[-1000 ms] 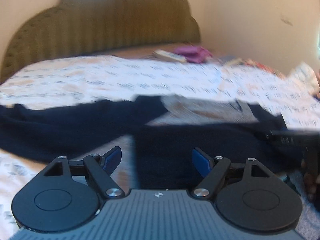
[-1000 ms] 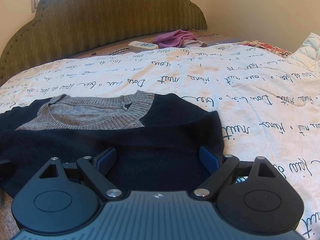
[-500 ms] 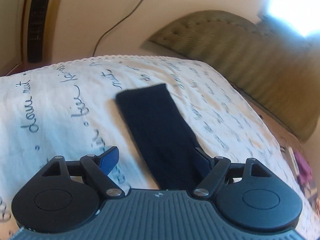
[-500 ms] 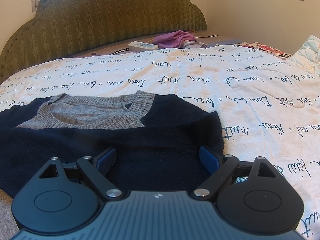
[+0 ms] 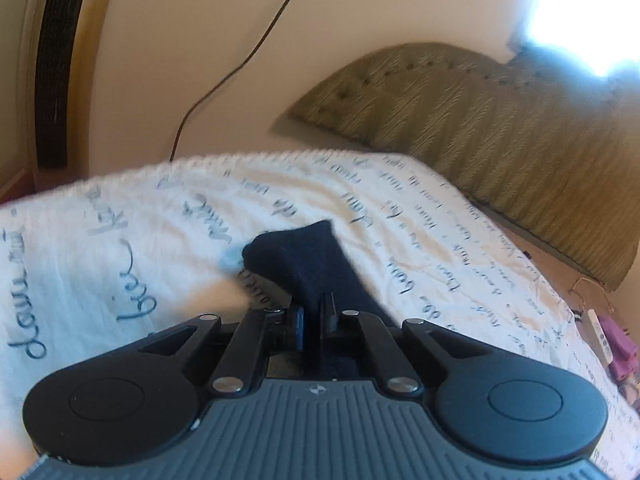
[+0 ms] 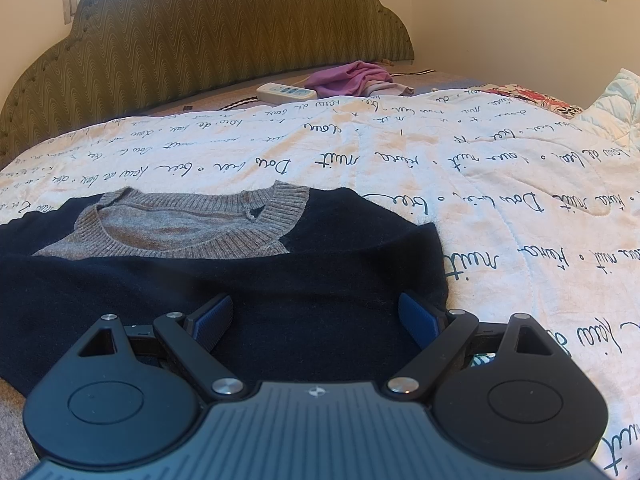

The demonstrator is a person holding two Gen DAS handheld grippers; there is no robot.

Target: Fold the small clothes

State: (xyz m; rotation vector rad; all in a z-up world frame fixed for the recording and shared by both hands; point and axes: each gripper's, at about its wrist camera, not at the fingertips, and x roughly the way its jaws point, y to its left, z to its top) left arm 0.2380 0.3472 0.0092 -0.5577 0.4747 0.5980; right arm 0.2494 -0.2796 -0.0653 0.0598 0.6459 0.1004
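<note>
Navy knitted sweater with a grey ribbed collar (image 6: 224, 276) lies flat on the white quilted bedspread printed with dark cursive writing (image 6: 500, 184).

In the right wrist view the sweater fills the lower left and centre, below the olive-green padded headboard (image 6: 200, 32) across the top; the right gripper (image 6: 316, 320) hovers over its body, fingers wide apart. In the left wrist view the left gripper (image 5: 314, 320) sits at lower centre, fingers clamped on the sweater's navy sleeve (image 5: 308, 264), which rises bunched off the bedspread. A crumpled purple cloth (image 6: 348, 78) and a white power strip (image 6: 286, 92) lie at upper centre.
</note>
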